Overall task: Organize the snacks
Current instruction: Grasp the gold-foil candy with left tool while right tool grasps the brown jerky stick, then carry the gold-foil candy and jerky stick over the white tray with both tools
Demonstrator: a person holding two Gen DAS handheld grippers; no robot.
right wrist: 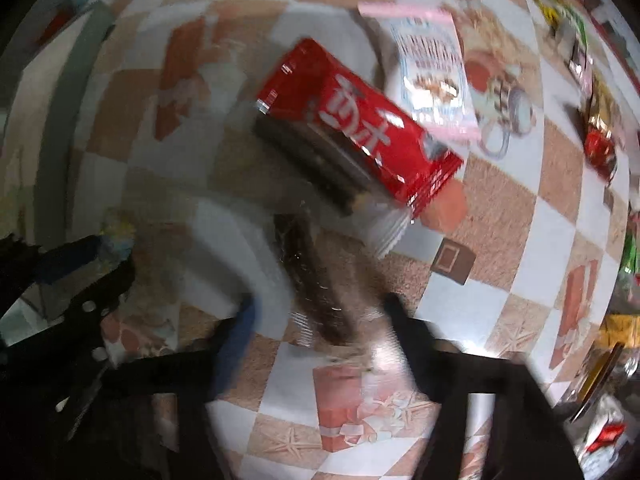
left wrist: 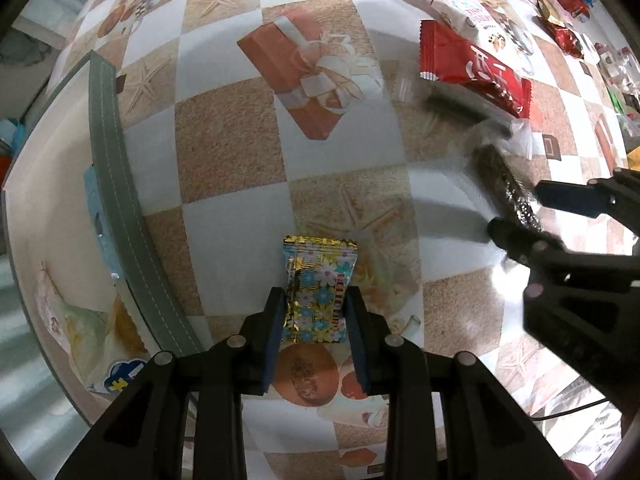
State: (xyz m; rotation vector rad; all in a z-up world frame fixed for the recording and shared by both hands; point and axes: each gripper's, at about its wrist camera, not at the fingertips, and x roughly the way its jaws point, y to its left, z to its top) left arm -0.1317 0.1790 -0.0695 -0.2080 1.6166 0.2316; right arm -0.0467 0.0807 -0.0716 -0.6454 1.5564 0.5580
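Flanking red packet [right wrist: 356, 120]: dark bars [right wrist: 316, 280].

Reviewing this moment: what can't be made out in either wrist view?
- Right wrist view: motion blur hides whether the right claw touches the dark bar.
- Left wrist view: the box contents are cut off by its wall and the edge.
- Far-corner snacks: too small.

I see open tablecloth [left wrist: 248, 152] mid-scene; the box rim [left wrist: 120, 184] blocks left, wrappers [left wrist: 472, 64] crowd far right.
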